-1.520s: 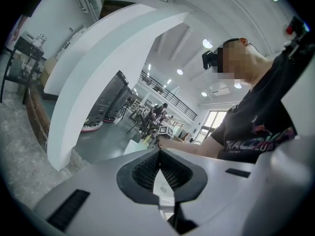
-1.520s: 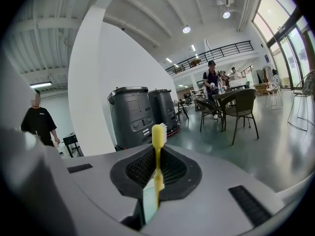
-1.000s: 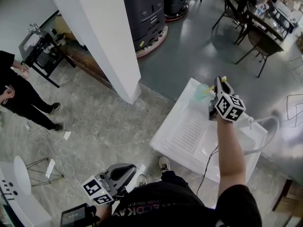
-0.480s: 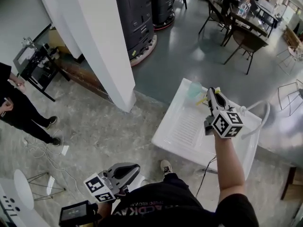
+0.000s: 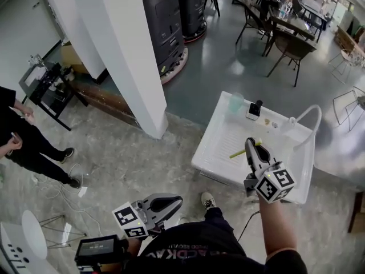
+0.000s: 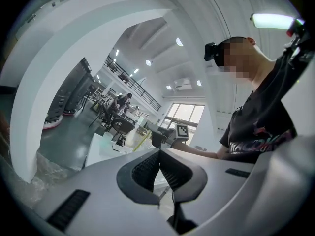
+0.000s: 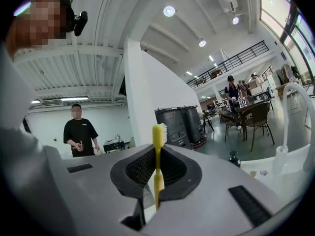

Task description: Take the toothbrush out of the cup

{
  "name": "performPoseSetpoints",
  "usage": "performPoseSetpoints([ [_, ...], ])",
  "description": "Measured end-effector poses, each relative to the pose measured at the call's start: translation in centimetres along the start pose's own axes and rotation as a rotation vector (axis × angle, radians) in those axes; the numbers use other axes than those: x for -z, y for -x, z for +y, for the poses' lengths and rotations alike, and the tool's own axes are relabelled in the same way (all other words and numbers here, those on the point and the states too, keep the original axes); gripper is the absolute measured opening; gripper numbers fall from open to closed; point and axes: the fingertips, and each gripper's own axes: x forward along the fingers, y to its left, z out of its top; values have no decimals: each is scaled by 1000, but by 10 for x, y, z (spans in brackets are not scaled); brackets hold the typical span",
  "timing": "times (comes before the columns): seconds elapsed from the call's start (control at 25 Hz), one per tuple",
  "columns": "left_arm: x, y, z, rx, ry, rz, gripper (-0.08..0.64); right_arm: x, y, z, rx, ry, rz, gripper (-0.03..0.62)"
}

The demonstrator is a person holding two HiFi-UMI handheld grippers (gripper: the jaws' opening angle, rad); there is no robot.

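The pale green cup (image 5: 235, 103) stands at the far left corner of the white sink unit (image 5: 214, 158). My right gripper (image 5: 250, 145) hovers over the sink's near part, well apart from the cup, shut on the yellow toothbrush (image 5: 243, 149). In the right gripper view the toothbrush (image 7: 157, 149) stands upright between the closed jaws (image 7: 157, 165), bristles at the top. My left gripper (image 5: 173, 200) hangs low at my side, away from the sink. Its jaws (image 6: 160, 167) meet with nothing between them.
A small dark bottle (image 5: 255, 108) and a white curved faucet hose (image 5: 306, 117) sit at the sink's far side. A white pillar (image 5: 120, 56) and black machines (image 5: 171, 16) stand to the left. A person in black (image 5: 20, 133) stands far left. Chairs (image 5: 291, 44) stand beyond.
My right gripper has drawn back from the cup toward me with the toothbrush in it, so the brush is now out of the cup. The left gripper has barely moved.
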Motion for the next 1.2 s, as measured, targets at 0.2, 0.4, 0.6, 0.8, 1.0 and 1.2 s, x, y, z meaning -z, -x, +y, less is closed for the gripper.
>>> performPoseSetpoints([
  [0.2, 9, 3, -20, 64, -10, 26, 8, 35, 38, 52, -49, -3, 36, 12],
  [0.4, 20, 9, -38, 116, -22, 49, 8, 57, 68, 92, -64, -23, 47, 12],
  [0.6, 29, 16, -48, 145, -17, 74, 8, 69, 95, 123, -62, -35, 50, 12],
  [0.8, 34, 10, -56, 188, -12, 94, 8, 85, 115, 143, -61, -55, 77, 12],
  [1.0, 31, -2, -63, 223, -19, 99, 8, 92, 135, 158, -63, -87, 95, 12],
  [1.2, 34, -16, -69, 230, -23, 105, 8, 94, 151, 160, -81, -92, 103, 12],
])
